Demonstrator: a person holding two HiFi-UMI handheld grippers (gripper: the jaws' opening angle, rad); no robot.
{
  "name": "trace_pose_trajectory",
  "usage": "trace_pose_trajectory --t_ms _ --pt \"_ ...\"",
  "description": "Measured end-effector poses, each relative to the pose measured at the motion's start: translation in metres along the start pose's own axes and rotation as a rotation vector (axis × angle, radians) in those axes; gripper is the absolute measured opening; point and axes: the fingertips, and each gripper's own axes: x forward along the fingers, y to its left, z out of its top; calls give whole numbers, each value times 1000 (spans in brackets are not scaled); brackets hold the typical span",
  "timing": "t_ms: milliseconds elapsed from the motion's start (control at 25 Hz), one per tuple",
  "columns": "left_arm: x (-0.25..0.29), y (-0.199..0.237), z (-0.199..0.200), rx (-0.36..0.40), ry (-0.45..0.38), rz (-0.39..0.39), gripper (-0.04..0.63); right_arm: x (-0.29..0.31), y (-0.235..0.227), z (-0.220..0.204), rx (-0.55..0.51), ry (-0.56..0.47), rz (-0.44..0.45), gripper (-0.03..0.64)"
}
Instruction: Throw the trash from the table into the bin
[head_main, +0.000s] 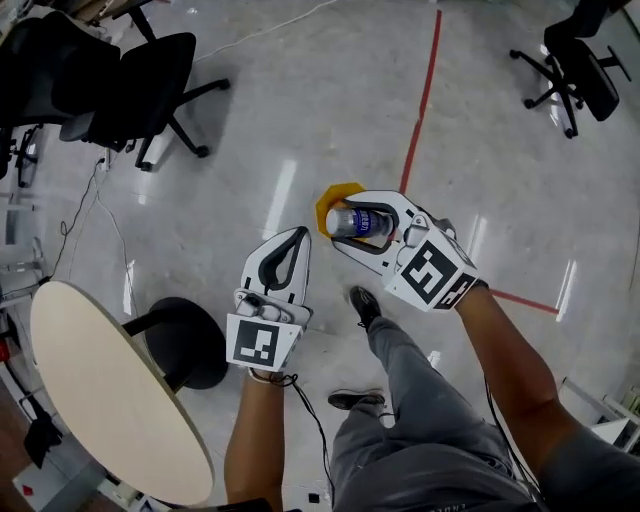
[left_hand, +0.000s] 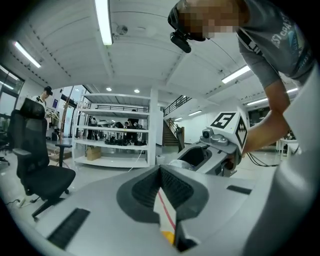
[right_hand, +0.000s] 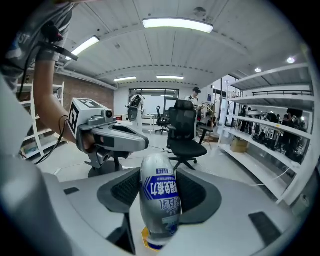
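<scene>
Silver, blue-labelled bottle (right_hand: 159, 200), yellow bin (head_main: 328, 205), red floor line (head_main: 421, 100)

Glossy grey polished floor (head_main: 300, 100): red tape line (head_main: 421, 100), black swivel office chairs (head_main: 150, 75), round beige wooden table (head_main: 110, 390) on black disc base (head_main: 190, 345). Yellow-rimmed container (head_main: 328, 205), possibly the bin, mostly hidden.

In the head view, a round pale wooden table (head_main: 100, 390) fills the lower left, its black round foot (head_main: 190, 345) just right of its edge. A black wheeled office chair (head_main: 150, 80) stands at the upper left and a second black office chair (head_main: 585, 60) at the upper right. At mid-frame the white right gripper (head_main: 345, 228) clamps a clear plastic bottle (head_main: 355, 222) that overlaps the yellow bin (head_main: 328, 203) on the floor. The white left gripper (head_main: 298, 238), jaws together, lies just lower left, and a red tape line (head_main: 422, 100) runs from there to the top edge.
</scene>
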Motion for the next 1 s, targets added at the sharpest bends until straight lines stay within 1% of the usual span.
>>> trace_pose_trajectory --t_ms 80,200,320,400,480,600,760,880,1000 --pt "20 9 -25 2 17 -19 34 17 -13 -27 24 9 -4 222" --pt "44 21 -59 -25 17 -37 34 42 -26 -69 53 33 -5 222" --pt "64 23 -94 -46 33 -56 34 62 -32 -110 88 56 4 222" --pt "73 25 -119 -59 92 -62 34 74 -37 -131 102 77 10 222" --pt "80 28 -136 -75 129 -63 34 84 -42 -148 110 98 13 222" --pt "85 27 -151 -107 125 -56 34 97 -43 -173 116 126 18 222" --pt "84 24 -168 -109 151 -57 34 108 -39 -196 128 146 43 224" --pt "85 22 -168 -112 156 -52 34 109 -36 -203 132 152 61 224" --pt "81 20 -161 -98 162 -33 34 104 -32 -199 147 144 75 224"
